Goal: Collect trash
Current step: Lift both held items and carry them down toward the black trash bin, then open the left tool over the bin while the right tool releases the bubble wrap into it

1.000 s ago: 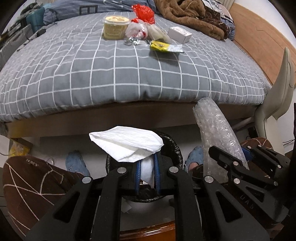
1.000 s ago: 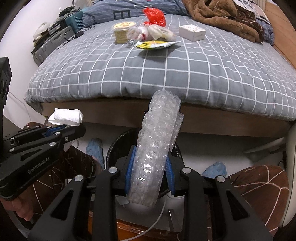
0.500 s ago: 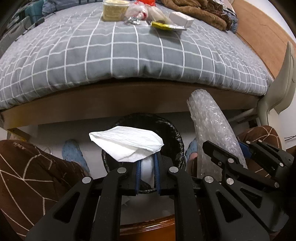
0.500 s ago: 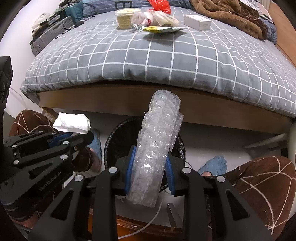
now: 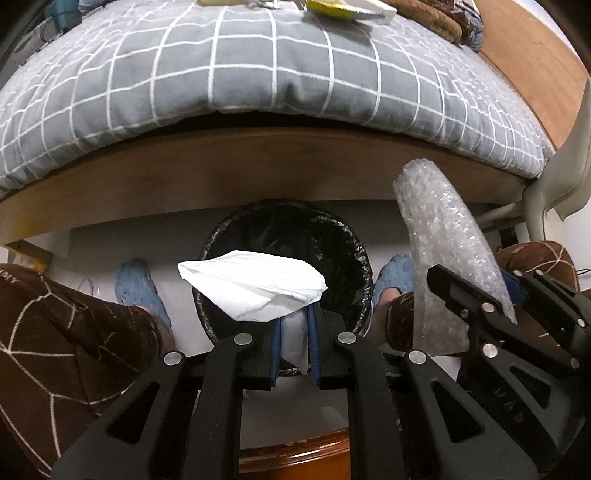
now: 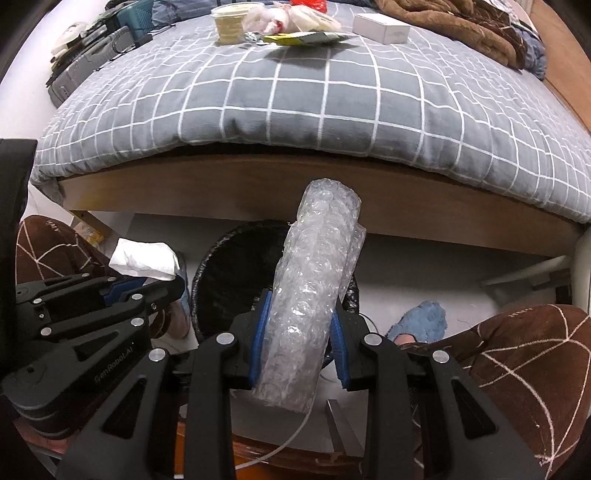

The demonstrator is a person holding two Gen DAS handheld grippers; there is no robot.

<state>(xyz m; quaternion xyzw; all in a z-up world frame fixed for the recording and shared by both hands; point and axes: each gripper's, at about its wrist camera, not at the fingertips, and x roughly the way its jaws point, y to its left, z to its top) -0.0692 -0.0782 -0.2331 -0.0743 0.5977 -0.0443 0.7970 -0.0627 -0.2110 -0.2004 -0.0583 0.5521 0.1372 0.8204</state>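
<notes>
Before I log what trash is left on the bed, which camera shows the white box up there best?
The right wrist view: the white box sits whole on the checked bedspread, beside the yellow wrapper. In the left wrist view only its lower edge shows at the top of the frame.

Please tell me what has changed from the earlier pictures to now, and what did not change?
Both grippers came down toward the black-lined bin, so the bed rose in both views. Nothing was grasped or released: the left gripper still clamps the tissue, the right gripper still clamps the bubble wrap.
</notes>
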